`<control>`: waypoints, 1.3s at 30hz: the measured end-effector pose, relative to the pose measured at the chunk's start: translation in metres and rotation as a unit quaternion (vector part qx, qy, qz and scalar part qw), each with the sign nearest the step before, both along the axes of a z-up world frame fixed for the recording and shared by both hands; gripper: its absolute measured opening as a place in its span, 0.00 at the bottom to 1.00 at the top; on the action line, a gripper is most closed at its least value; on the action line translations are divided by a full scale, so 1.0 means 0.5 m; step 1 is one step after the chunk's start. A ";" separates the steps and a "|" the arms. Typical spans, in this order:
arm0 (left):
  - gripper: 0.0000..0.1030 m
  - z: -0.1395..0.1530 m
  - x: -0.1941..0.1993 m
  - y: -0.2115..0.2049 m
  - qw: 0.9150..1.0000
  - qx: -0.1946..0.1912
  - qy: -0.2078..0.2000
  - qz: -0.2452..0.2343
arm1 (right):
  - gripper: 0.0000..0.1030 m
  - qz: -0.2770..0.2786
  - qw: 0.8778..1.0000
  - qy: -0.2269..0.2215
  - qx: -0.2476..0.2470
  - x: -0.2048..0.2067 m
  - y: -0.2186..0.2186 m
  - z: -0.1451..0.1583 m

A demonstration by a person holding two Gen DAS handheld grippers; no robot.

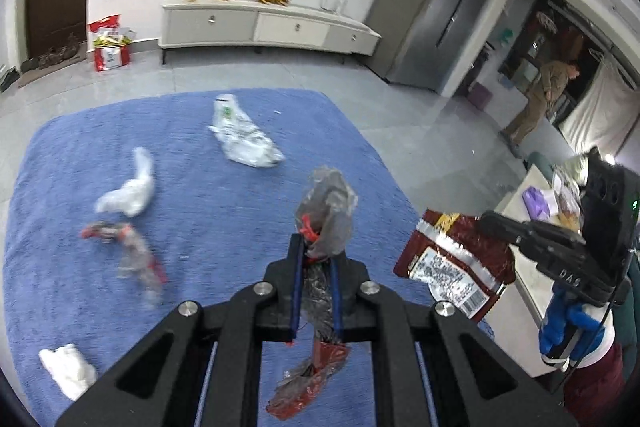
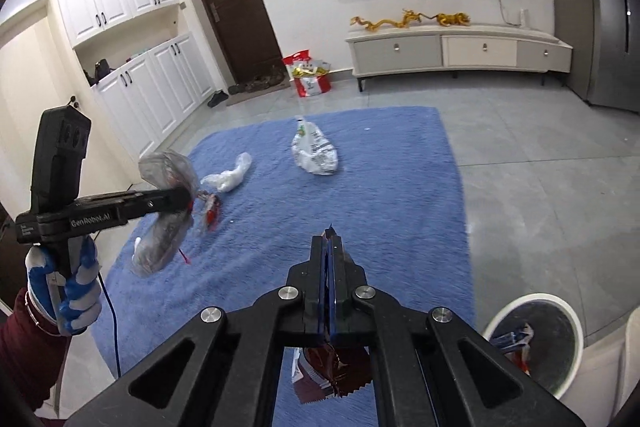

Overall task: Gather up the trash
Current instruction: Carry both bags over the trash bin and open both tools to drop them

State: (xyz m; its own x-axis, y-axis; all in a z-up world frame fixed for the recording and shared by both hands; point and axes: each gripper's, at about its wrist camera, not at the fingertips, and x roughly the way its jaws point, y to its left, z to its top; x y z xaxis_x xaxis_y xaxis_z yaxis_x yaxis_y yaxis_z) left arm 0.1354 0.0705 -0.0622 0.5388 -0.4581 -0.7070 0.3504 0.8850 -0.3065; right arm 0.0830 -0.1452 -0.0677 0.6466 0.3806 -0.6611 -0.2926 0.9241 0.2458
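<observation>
My left gripper (image 1: 316,251) is shut on a crumpled clear plastic wrapper with red print (image 1: 326,215), held above the blue rug (image 1: 224,195); it also shows in the right wrist view (image 2: 166,215). My right gripper (image 2: 330,243) is shut on a dark red snack bag (image 2: 330,371), which shows in the left wrist view (image 1: 452,263) at the right. On the rug lie a white printed plastic bag (image 1: 244,135), a clear bag (image 1: 128,195), a clear-and-red wrapper (image 1: 132,251) and a white tissue (image 1: 68,371).
A white trash bin (image 2: 536,343) holding wrappers stands on the tiled floor (image 2: 540,187) at the right. A TV cabinet (image 1: 268,27), a grey fridge (image 1: 440,15) and a red bag (image 1: 108,43) stand along the far wall. A person (image 1: 540,95) stands in the far doorway.
</observation>
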 end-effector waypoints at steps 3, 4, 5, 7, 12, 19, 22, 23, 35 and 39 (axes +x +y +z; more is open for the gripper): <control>0.11 -0.002 0.008 -0.068 1.000 0.007 0.005 -0.022 | 0.01 -0.016 1.000 -0.006 0.001 -0.011 -0.047 0.006; 0.11 0.000 0.013 -0.097 0.999 0.010 0.006 -0.032 | 0.01 -0.024 1.000 -0.008 -0.003 -0.015 -0.068 0.008; 0.11 0.002 0.017 -0.122 0.999 0.010 0.007 -0.040 | 0.01 -0.031 0.999 -0.010 -0.005 -0.019 -0.085 0.009; 0.11 0.004 0.027 -0.176 0.998 0.007 0.012 -0.057 | 0.01 -0.050 0.999 -0.012 -0.008 -0.027 -0.132 0.010; 0.11 -0.005 0.055 -0.342 0.995 0.011 0.032 -0.098 | 0.01 -0.106 0.994 -0.012 -0.033 -0.051 -0.248 -0.003; 0.11 -0.069 0.094 -0.562 0.988 0.020 0.074 -0.135 | 0.01 -0.176 0.982 0.013 -0.061 -0.051 -0.394 -0.071; 0.11 -0.110 0.116 -0.643 0.986 0.024 0.093 -0.137 | 0.01 -0.197 0.978 0.029 -0.061 -0.037 -0.443 -0.109; 0.12 -0.124 0.121 -0.665 0.985 0.025 0.099 -0.137 | 0.01 -0.204 0.976 0.034 -0.063 -0.032 -0.457 -0.121; 0.41 -0.265 0.181 -0.768 0.976 0.014 0.168 -0.141 | 0.09 -0.251 0.963 0.092 -0.041 0.006 -0.556 -0.266; 0.49 -0.259 0.174 -0.758 0.976 0.000 0.164 -0.144 | 0.20 -0.259 0.961 0.094 -0.036 0.002 -0.560 -0.275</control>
